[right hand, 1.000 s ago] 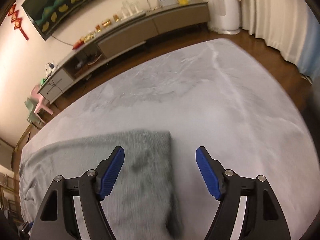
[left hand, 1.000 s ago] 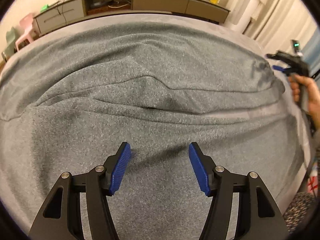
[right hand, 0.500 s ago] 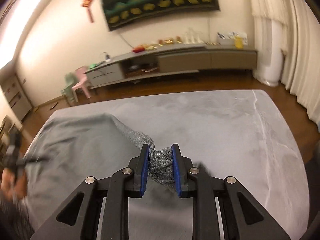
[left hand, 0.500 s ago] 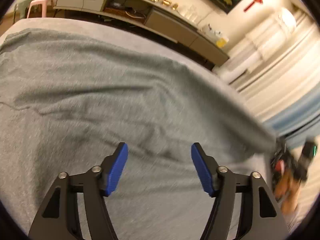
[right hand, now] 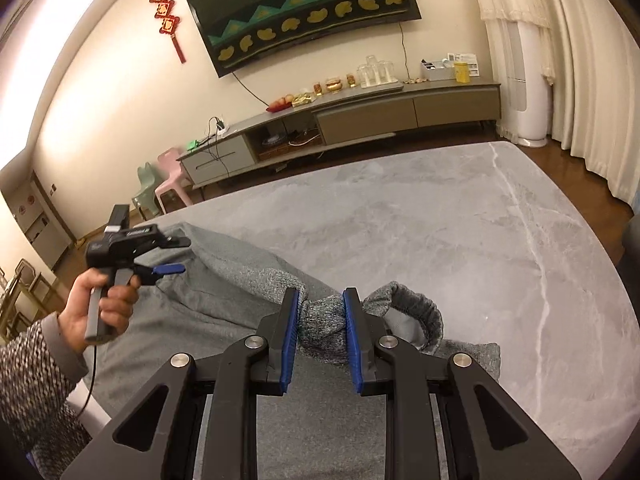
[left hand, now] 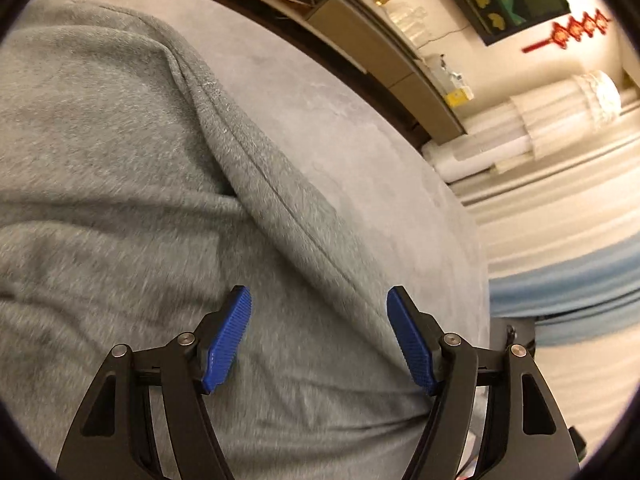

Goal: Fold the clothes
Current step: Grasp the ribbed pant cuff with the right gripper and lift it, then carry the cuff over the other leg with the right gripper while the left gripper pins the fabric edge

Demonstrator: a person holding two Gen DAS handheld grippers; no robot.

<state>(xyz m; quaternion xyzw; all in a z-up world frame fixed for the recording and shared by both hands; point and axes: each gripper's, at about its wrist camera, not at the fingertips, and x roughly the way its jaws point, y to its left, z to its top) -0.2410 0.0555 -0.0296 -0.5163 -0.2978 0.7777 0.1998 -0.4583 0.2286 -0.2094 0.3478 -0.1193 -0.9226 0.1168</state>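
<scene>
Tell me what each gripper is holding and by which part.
The right gripper is clamped on the grey garment at its ribbed cuff. The left gripper is open above the fabric, holding nothing.

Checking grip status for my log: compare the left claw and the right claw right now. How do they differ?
The left claw is open with nothing between its pads, while the right claw is shut on a bunched cuff of the grey garment. The left claw hovers over the garment's spread body; the right holds its piece lifted above the table. Both have blue pads on black fingers.
</scene>
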